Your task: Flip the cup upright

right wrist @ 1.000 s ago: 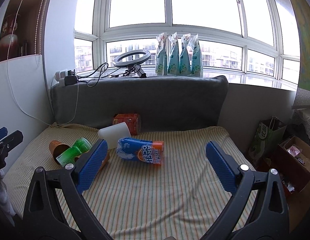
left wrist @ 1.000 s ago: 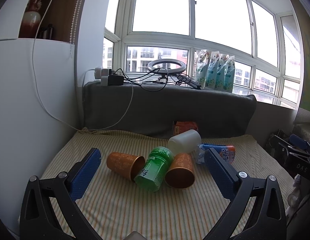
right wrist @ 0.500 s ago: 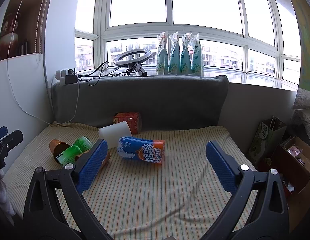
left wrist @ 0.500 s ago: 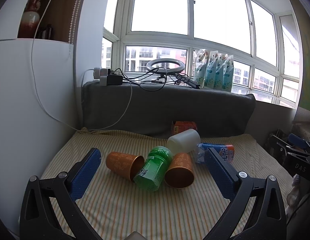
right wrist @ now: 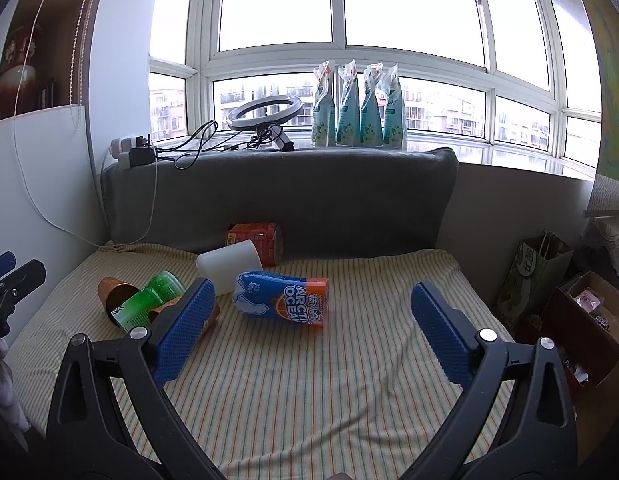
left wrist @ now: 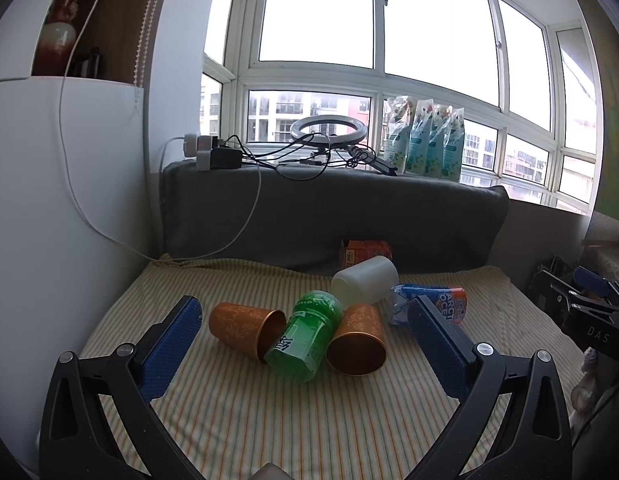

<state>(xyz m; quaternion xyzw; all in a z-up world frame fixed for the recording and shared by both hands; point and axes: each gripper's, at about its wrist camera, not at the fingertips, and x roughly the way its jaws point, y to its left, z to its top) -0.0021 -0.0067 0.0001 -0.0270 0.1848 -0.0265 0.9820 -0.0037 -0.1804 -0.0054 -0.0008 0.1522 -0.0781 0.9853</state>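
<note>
Left wrist view shows the left gripper (left wrist: 303, 330) spread wide and holding nothing, its two blue pads framing a small heap of things on the striped cloth (left wrist: 249, 420) in the lower middle of the frame. The heap looks tipped out on purpose, so that each piece lies on its side waiting to be stood up.

Two orange cups lie there. The left orange cup (left wrist: 245, 328) has its long axis running left to right, its base toward the left pad and its open mouth pointing right, against the green bottle (left wrist: 305, 338). The right orange cup (left wrist: 359, 340) lies with its axis running toward the camera, mouth facing forward and a little down, base pointing back toward the white cup (left wrist: 365, 286). That white cup also rests on its side behind them, its closed end turned toward the lens. Which cup the task means I cannot tell, though the gripper is roughly centred on the orange pair, which I take as lining up for a grab.

Behind and to the right sit a blue and orange packet (left wrist: 429, 306) and a red box (left wrist: 365, 250) against the grey cushion (left wrist: 329, 216).

From the right wrist view, the right gripper (right wrist: 313, 320) is likewise wide open and empty, hanging over bare cloth right of the heap, probably held back until needed.
</note>
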